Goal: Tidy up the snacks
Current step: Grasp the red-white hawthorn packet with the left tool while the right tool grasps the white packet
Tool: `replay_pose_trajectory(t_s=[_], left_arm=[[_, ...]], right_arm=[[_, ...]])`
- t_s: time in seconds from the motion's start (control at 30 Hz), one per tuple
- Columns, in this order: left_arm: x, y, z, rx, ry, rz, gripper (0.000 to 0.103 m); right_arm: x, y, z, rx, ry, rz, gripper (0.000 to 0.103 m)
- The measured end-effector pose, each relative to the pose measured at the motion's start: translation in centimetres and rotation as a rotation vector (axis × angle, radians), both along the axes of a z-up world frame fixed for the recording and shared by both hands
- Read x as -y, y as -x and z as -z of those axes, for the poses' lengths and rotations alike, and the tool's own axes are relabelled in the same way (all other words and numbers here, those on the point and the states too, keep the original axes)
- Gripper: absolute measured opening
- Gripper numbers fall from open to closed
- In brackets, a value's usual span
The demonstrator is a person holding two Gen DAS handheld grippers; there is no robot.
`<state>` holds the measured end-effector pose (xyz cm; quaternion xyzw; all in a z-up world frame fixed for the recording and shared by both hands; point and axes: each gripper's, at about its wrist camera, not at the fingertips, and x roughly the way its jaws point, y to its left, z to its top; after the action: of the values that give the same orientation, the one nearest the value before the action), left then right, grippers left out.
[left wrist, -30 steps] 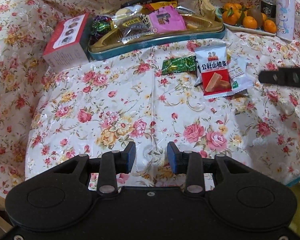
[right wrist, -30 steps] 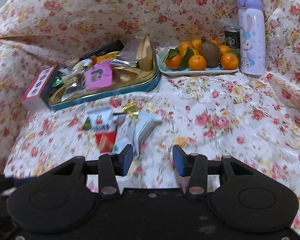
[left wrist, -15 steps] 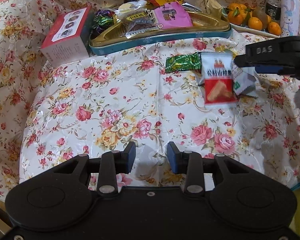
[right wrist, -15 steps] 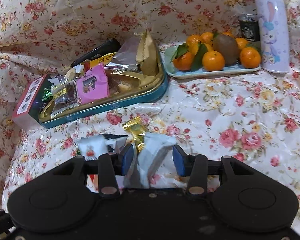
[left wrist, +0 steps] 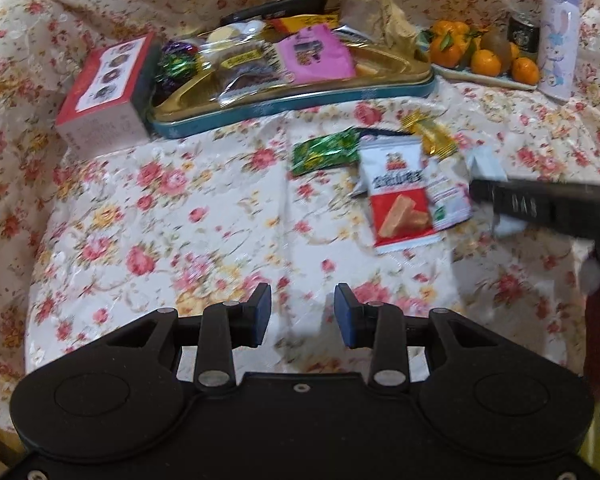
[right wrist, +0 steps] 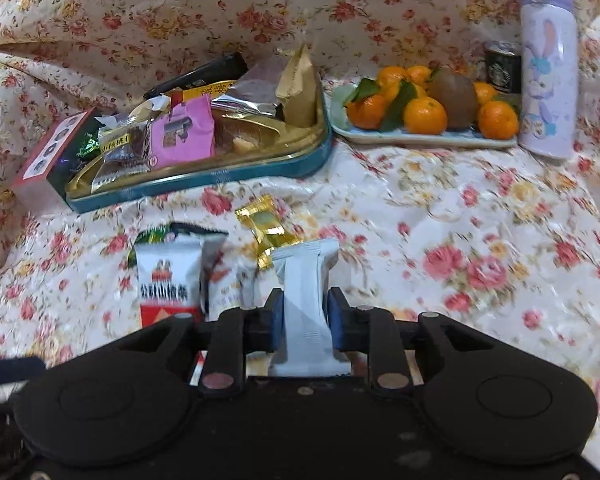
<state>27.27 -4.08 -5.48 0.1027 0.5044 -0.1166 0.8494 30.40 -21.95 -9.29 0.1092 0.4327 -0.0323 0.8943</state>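
My right gripper (right wrist: 304, 316) is closing its jaws on a pale blue-white snack packet (right wrist: 305, 276), and the blue pads press its sides. Beside the packet on the floral cloth lie a red-and-white wafer packet (right wrist: 168, 280), a gold-wrapped candy (right wrist: 266, 224) and a green candy (left wrist: 326, 152). Behind them sits a teal tin tray (right wrist: 204, 184) with a gold inside, piled with several wrapped snacks. My left gripper (left wrist: 302, 316) hangs open over bare cloth, nearer than the wafer packet (left wrist: 400, 196), with nothing between its pads. The right gripper's black body (left wrist: 540, 208) reaches in from the right.
A red box (left wrist: 108, 88) stands left of the tray. At the back right are a plate (right wrist: 420, 138) of oranges with a kiwi, a dark can (right wrist: 502, 68) and a lilac rabbit bottle (right wrist: 546, 80). The cloth rises in folds behind and to the left.
The right gripper moved down and forward over the pale packet and its jaws closed onto it. The left gripper stayed open and nearly still.
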Motion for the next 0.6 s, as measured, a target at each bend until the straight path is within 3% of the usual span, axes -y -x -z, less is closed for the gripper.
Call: replay_pose_trajectory(t_s=[0.37,0.6], left_arm=[[2.7,-2.5,-0.7,0.020,0.158,0.009,0.045],[4.2,-3.1,-0.9,0.088,0.181,0.018,0.046]], right_arm=[[0.4,3.8,-0.1,0.009,0.048,0.005,0.025],[0.2,4.1,0.2,0.019,0.043,-0.010,0.027]])
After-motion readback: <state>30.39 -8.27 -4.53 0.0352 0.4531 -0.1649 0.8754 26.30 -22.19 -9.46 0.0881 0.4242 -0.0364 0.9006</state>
